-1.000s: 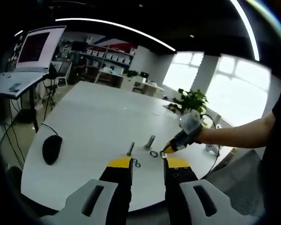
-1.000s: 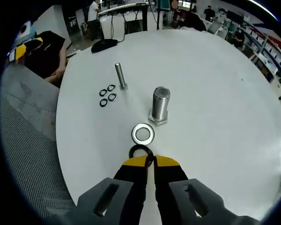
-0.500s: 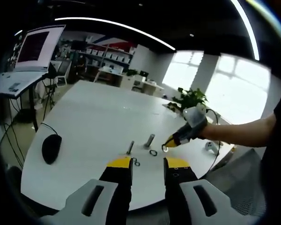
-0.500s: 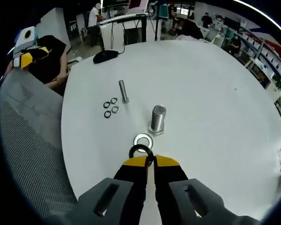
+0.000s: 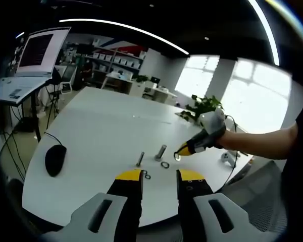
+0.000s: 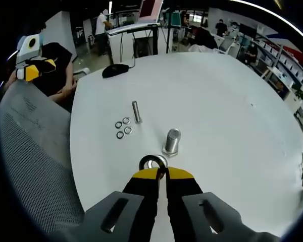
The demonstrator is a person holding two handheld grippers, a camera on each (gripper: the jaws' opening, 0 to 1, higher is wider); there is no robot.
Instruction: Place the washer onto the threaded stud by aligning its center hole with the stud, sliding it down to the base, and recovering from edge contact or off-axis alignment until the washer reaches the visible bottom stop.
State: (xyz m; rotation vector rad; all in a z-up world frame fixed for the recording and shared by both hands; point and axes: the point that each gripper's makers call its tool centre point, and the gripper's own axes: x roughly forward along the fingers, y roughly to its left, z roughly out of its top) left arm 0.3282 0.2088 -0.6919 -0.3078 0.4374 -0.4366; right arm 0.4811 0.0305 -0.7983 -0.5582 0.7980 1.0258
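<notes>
At the tips of my right gripper (image 6: 161,173), the washer (image 6: 150,162) stands on edge, a dark ring pinched between the yellow-tipped jaws, which are closed almost together on its lower rim. It hangs above the table (image 6: 227,111), just in front of the big stud (image 6: 171,140) and a little to its left, not over it. Through its hole I can see a second, bright washer lying flat on the table near the stud's hex base. The stud stands upright with nothing on it. Further off, a thin bolt (image 6: 136,111) also stands upright, with three small rings (image 6: 122,129) in a cluster just beside it. A black mouse (image 6: 115,70) lies near the far edge.

In the left gripper view, my left gripper (image 5: 159,175) hangs above the near edge of the table (image 5: 106,126), jaws parted with nothing between them. Beyond them the right gripper (image 5: 182,150) comes in from the right, held in a gloved hand (image 5: 212,128), its tip near the stud (image 5: 161,152), with a washer flat on the table just below. The mouse (image 5: 55,159) sits well to the left.
</notes>
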